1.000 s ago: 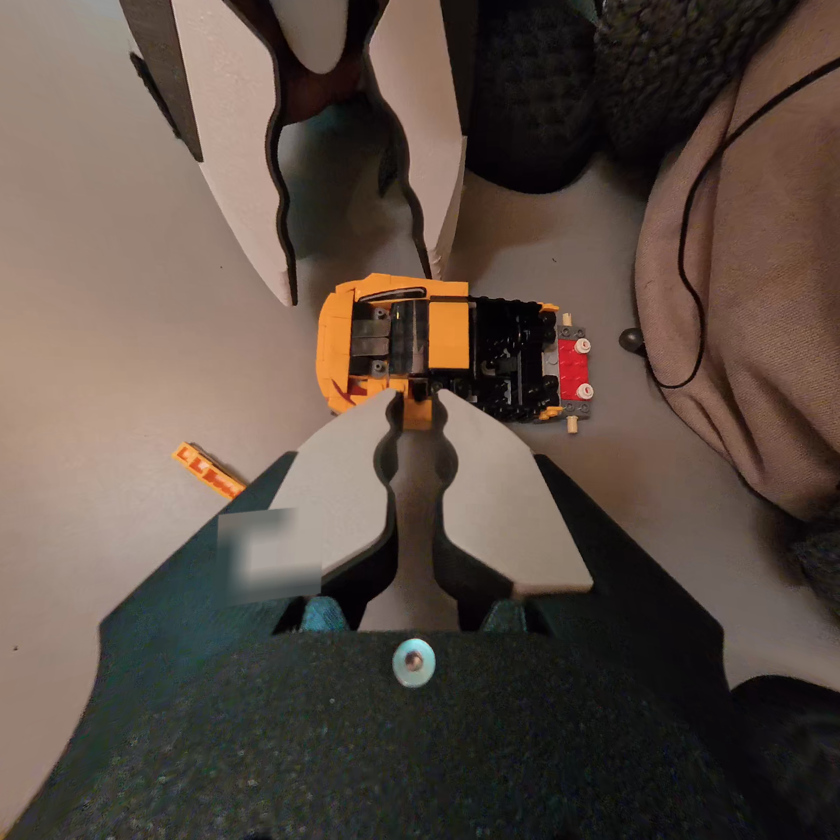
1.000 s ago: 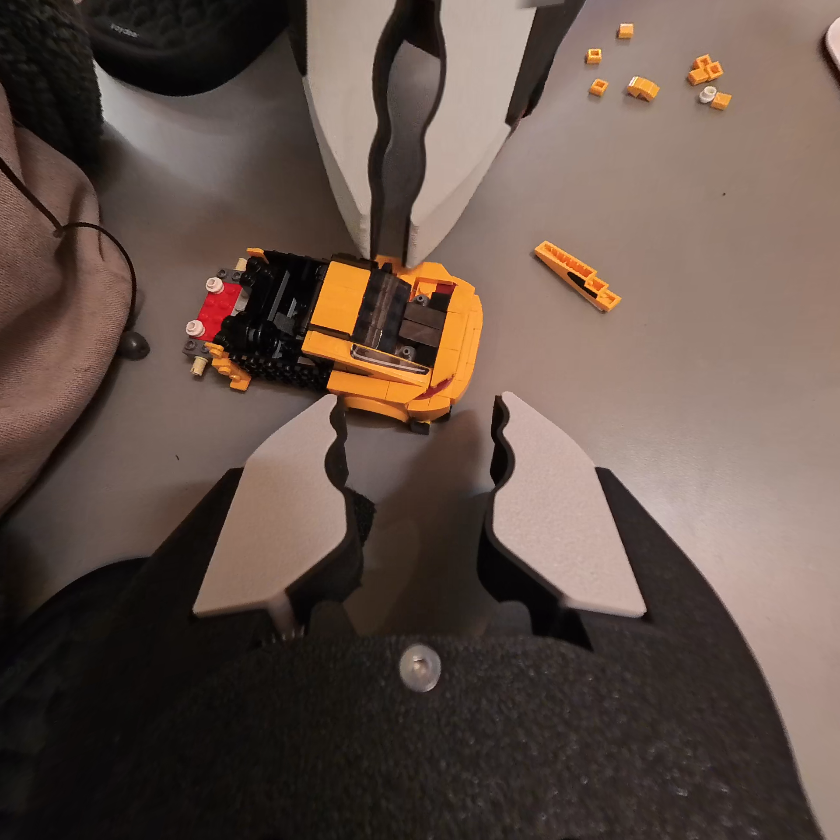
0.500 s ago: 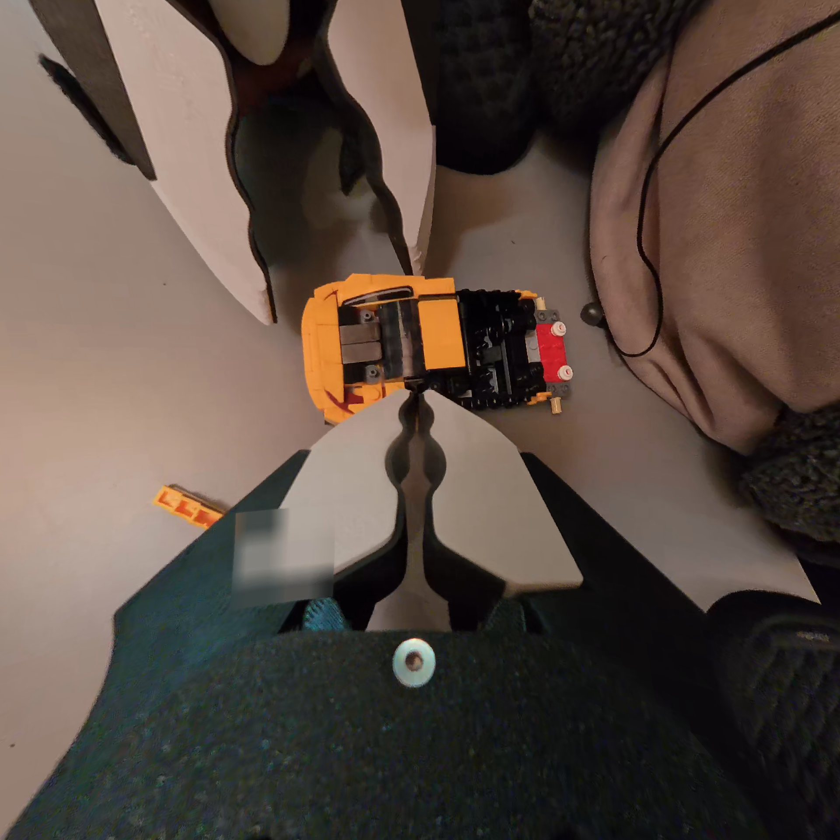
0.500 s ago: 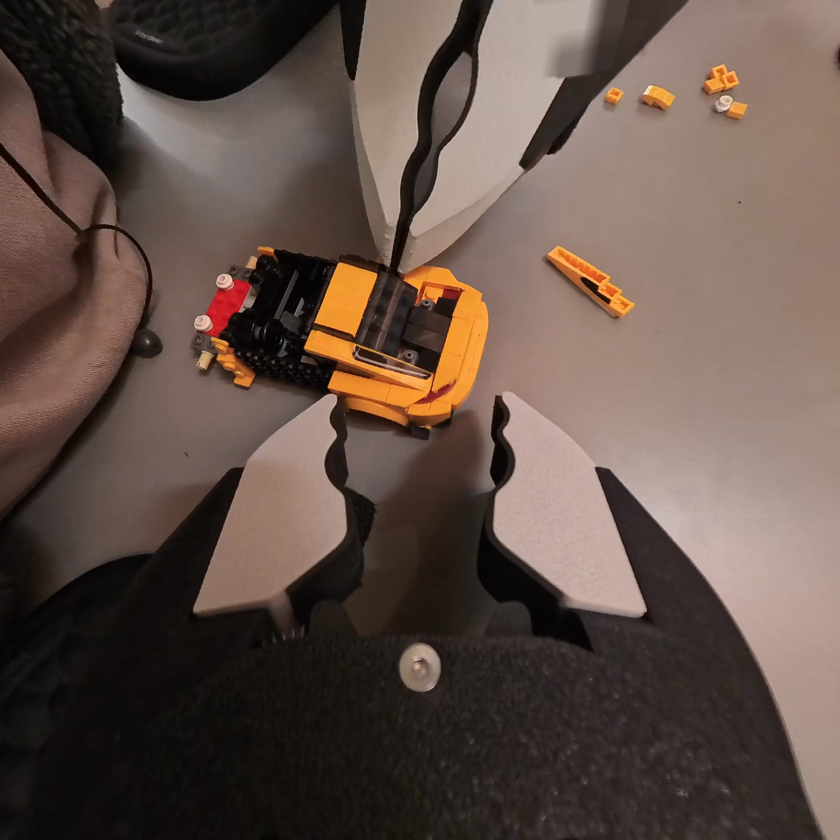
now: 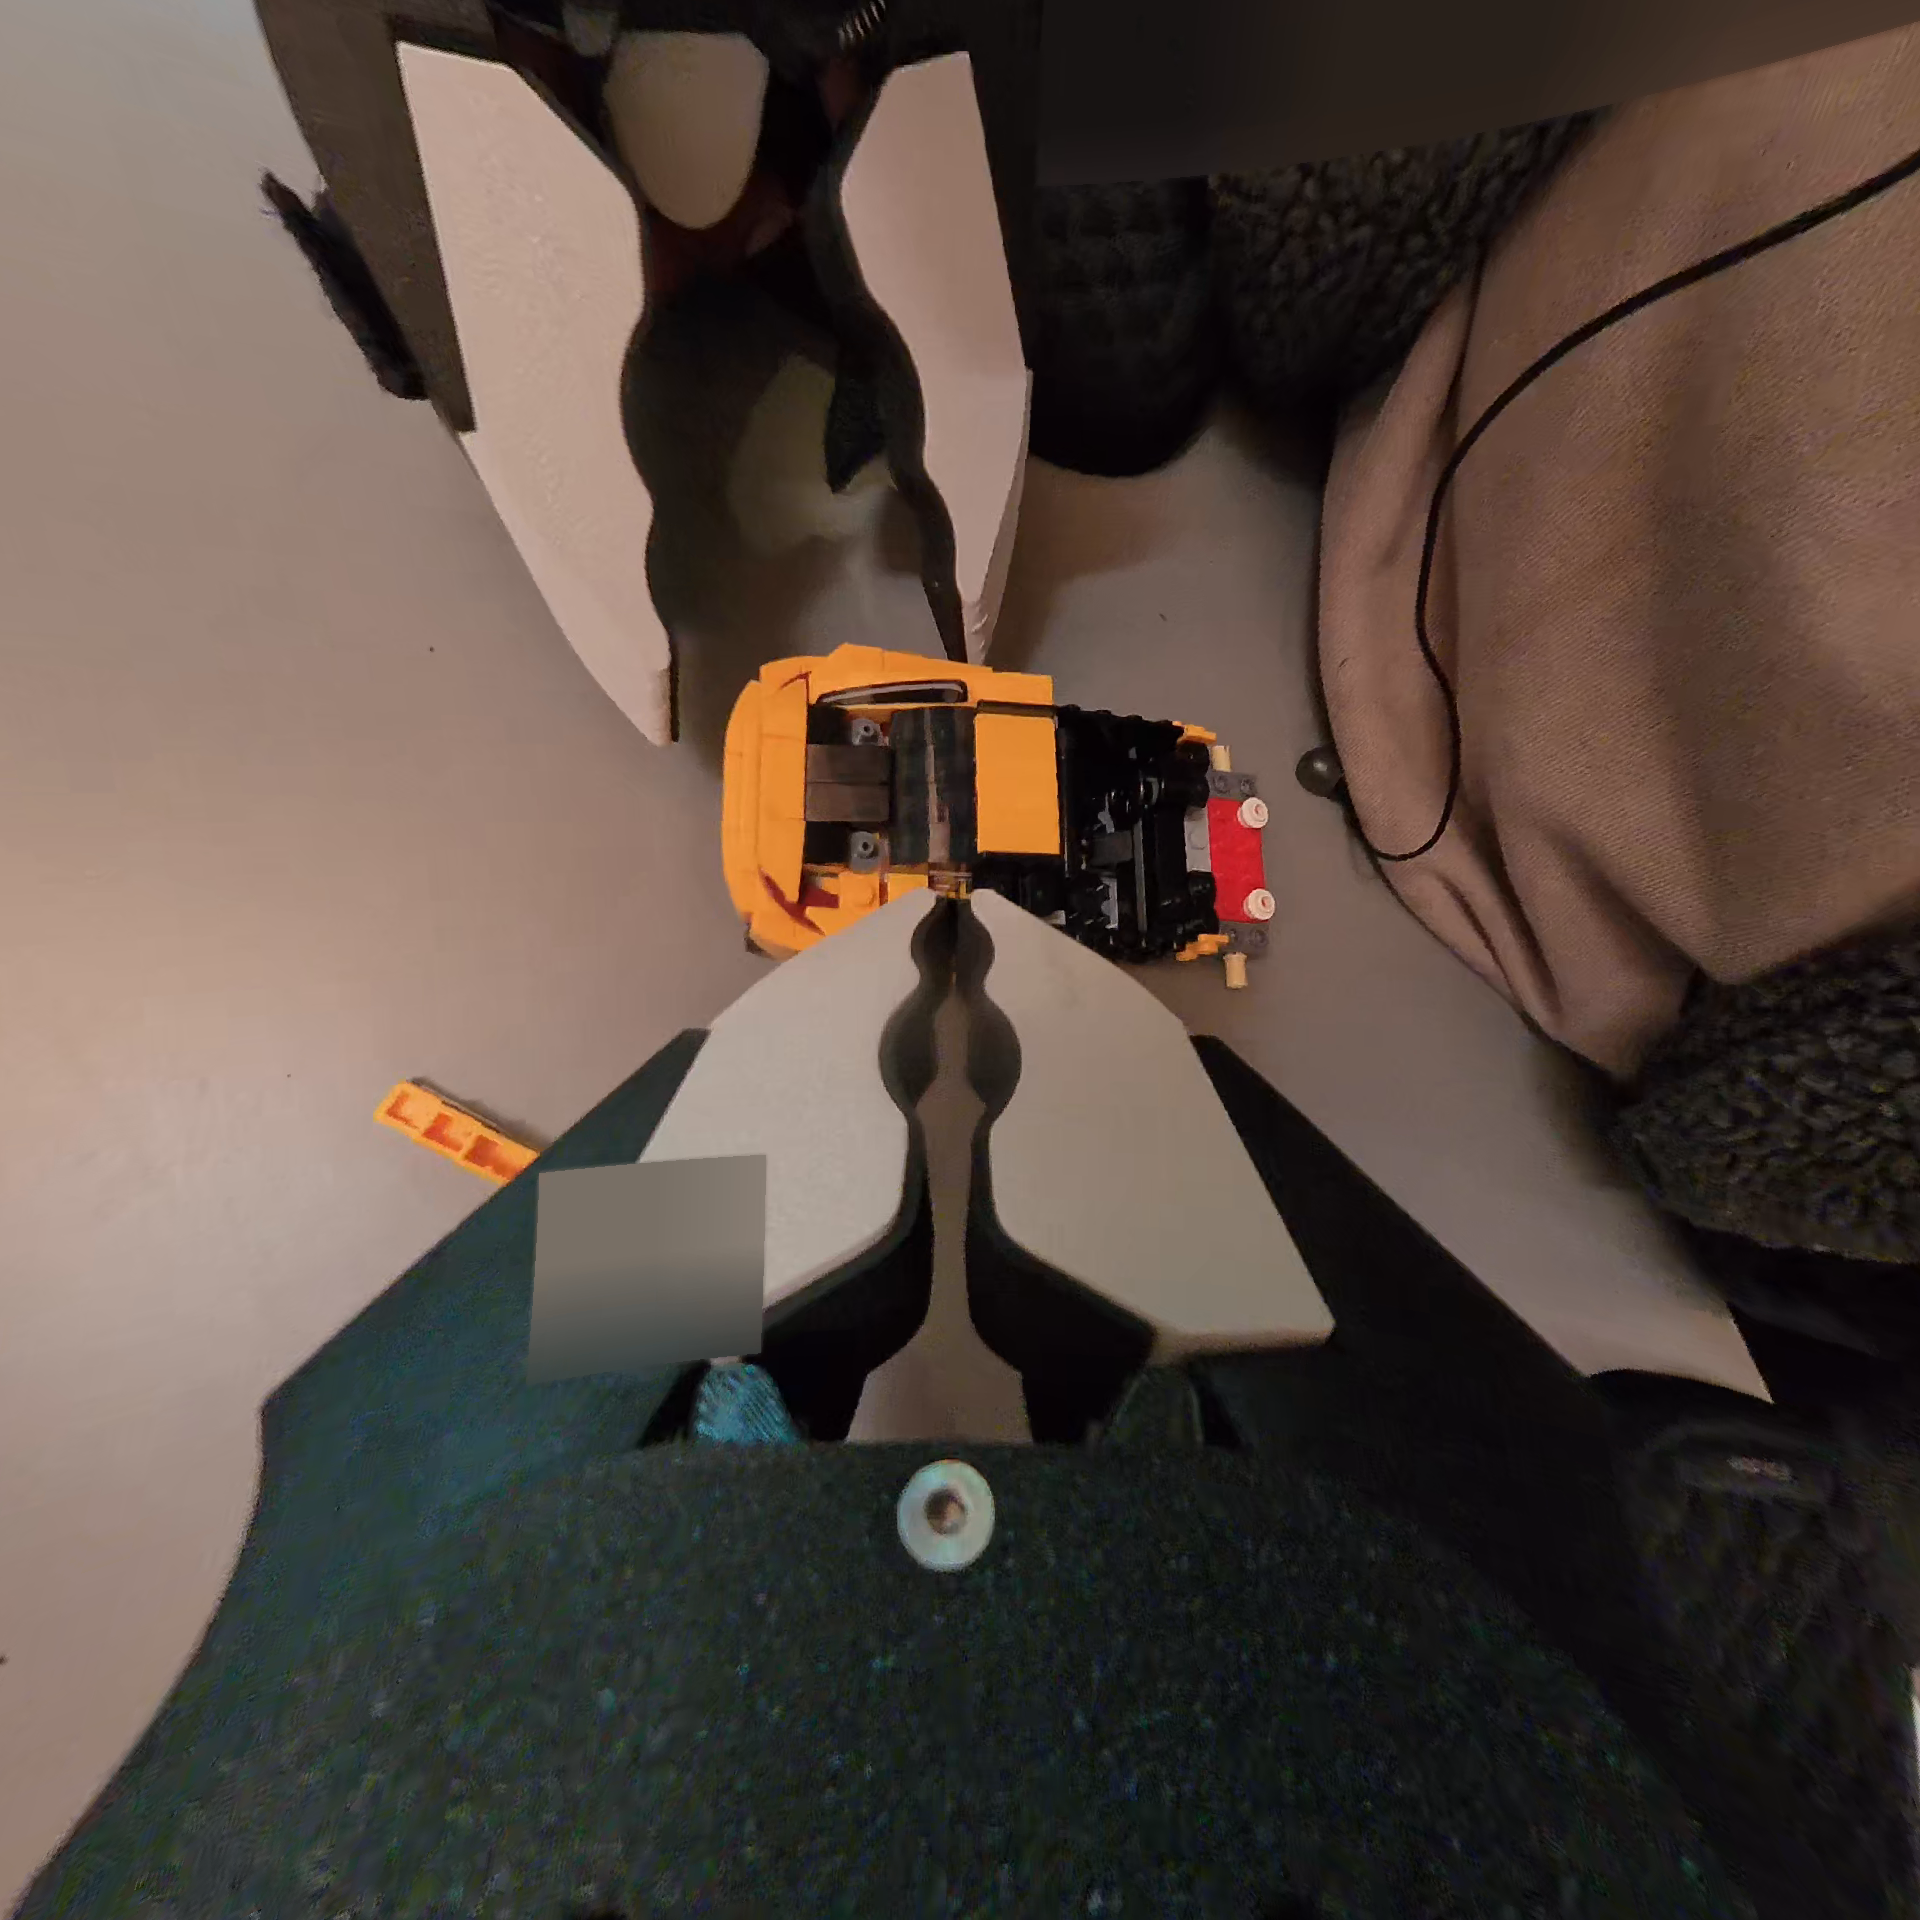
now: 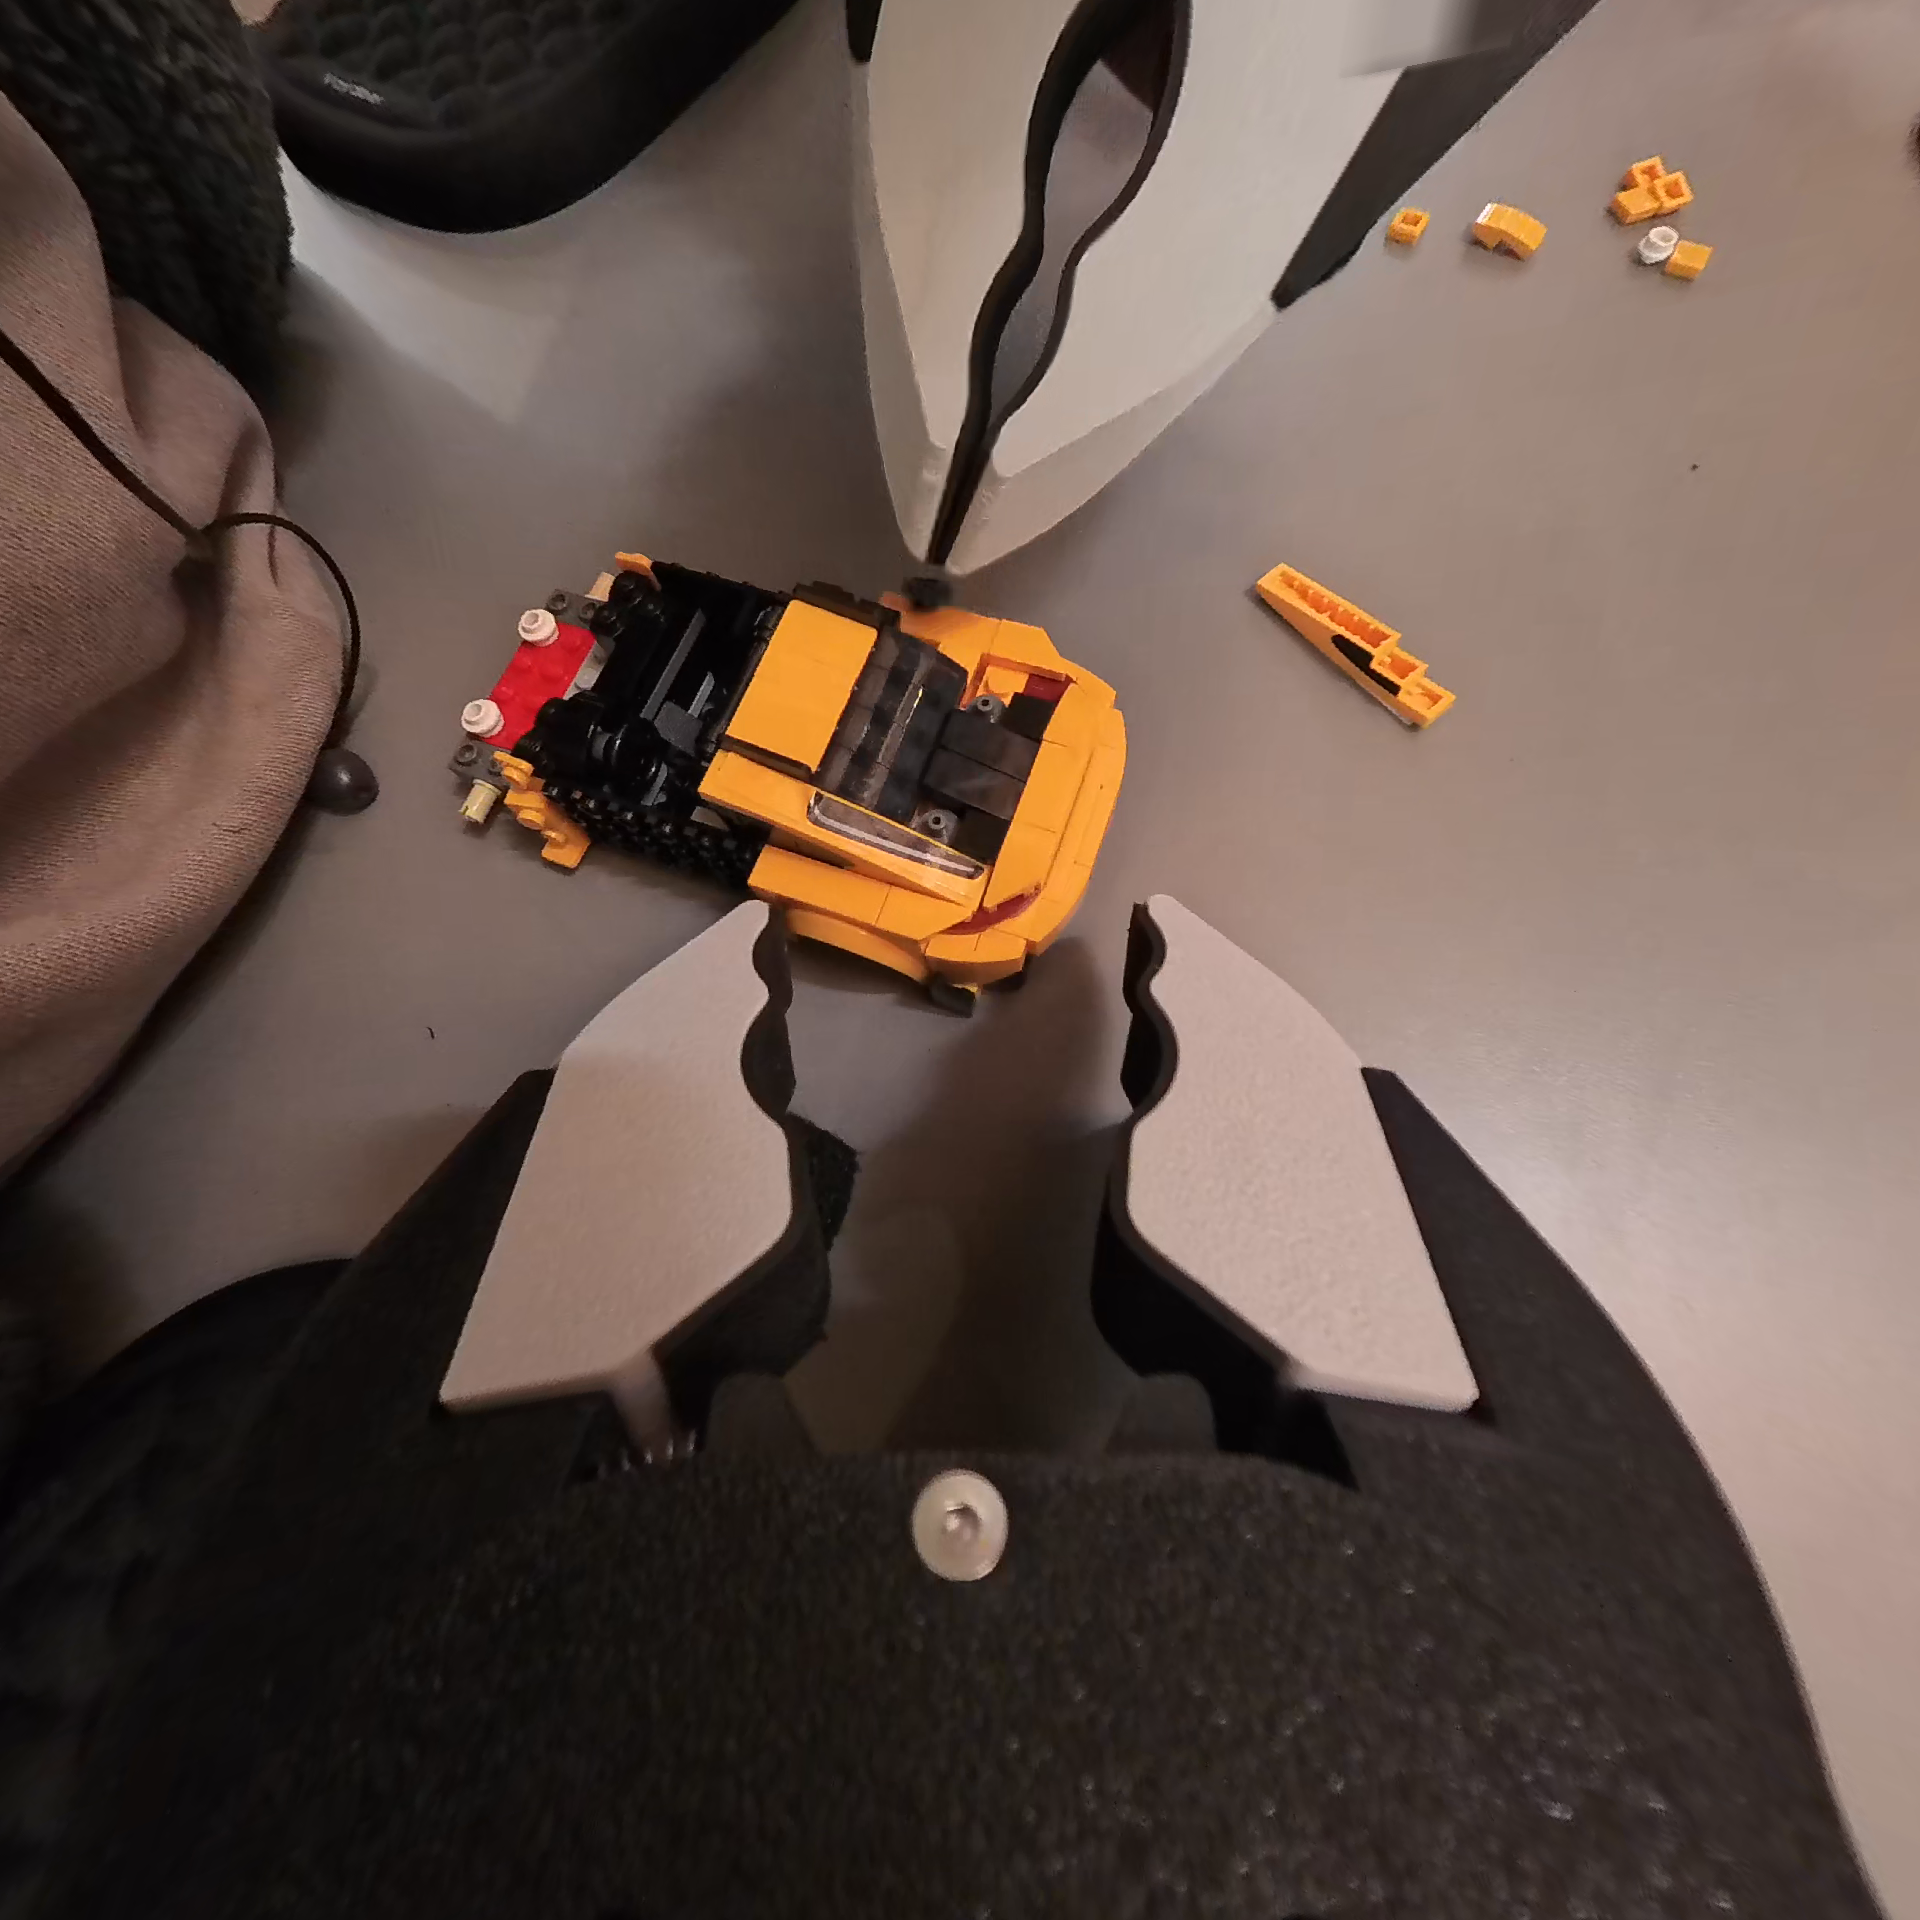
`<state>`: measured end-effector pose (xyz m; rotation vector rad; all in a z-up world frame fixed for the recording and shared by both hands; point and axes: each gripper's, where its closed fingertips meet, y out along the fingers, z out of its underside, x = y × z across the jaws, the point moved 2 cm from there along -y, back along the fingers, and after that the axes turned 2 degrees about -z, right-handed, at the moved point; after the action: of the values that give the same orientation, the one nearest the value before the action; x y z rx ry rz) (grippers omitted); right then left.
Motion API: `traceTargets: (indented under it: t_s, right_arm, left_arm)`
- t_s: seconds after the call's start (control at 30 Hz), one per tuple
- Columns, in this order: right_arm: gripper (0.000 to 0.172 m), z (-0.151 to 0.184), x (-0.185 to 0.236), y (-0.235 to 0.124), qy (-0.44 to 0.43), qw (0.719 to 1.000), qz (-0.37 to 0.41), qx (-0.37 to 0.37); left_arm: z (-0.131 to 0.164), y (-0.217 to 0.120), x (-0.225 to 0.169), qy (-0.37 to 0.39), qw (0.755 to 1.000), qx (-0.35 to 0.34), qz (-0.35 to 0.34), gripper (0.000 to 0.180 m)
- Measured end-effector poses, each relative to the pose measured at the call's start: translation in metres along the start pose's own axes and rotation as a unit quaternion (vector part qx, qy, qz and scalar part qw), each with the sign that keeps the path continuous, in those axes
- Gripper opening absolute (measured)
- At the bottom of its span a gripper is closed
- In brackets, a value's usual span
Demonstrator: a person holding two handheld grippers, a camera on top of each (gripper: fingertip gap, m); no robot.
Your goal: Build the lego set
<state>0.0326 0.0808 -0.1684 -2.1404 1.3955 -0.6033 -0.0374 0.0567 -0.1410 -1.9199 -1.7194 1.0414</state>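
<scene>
An orange and black brick car [image 5: 935, 790] with a red rear plate lies on the grey table [image 5: 260, 831]. It also shows in the right wrist view [image 6: 821, 727]. My left gripper [image 5: 948, 906] is shut at the car's near side, and its tips pinch a small dark piece [image 6: 928, 592] at the car's edge by the windscreen. It shows from across in the right wrist view [image 6: 940, 556]. My right gripper [image 6: 951, 914] is open and empty. Its fingertips [image 6: 753, 920] sit just short of the car's other side. The left wrist view shows it open beyond the car [image 5: 821, 675].
A long orange wedge piece [image 6: 1351, 644] lies right of the car and shows in the left wrist view [image 5: 457, 1132]. Several small orange bricks [image 6: 1652, 197] lie far right. A beige cloth with a black cord [image 6: 125, 623] and dark fuzzy items [image 6: 468, 104] crowd the car's rear side. Spacing between my two grippers at the tips: around 6 centimeters.
My left jaws closed from a narrow gap onto the car's side edge and stayed shut. The left gripper has since risen slightly with the small dark piece at its tips. The right gripper stayed open.
</scene>
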Motion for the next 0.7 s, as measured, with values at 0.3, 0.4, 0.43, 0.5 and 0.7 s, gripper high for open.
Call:
traceTargets:
  t_s: [0.3, 0.4, 0.43, 0.5, 0.7]
  right_arm:
    - [0.062, 0.0, 0.0, 0.0, -0.001, 1.0, 0.002, -0.002]
    - [0.062, 0.0, -0.001, -0.001, 0.001, 1.0, 0.002, -0.004]
    - [0.062, -0.001, -0.002, -0.001, 0.001, 1.0, 0.003, -0.005]
    - [0.062, -0.001, -0.002, -0.002, 0.002, 1.0, 0.005, -0.008]
    - [0.062, -0.003, -0.004, -0.005, 0.006, 1.0, 0.008, -0.02]
  left_arm:
    - [0.017, -0.009, 0.009, -0.033, 0.999, 0.014, -0.025, 0.0]
    - [0.031, -0.012, 0.007, -0.037, 0.998, 0.033, -0.049, 0.012]
    - [0.035, -0.013, 0.004, -0.047, 0.997, 0.036, -0.054, 0.014]
    - [0.043, -0.017, -0.001, -0.064, 0.995, 0.034, -0.068, 0.017]
    - [0.067, -0.027, -0.024, -0.113, 0.986, 0.033, -0.118, 0.022]
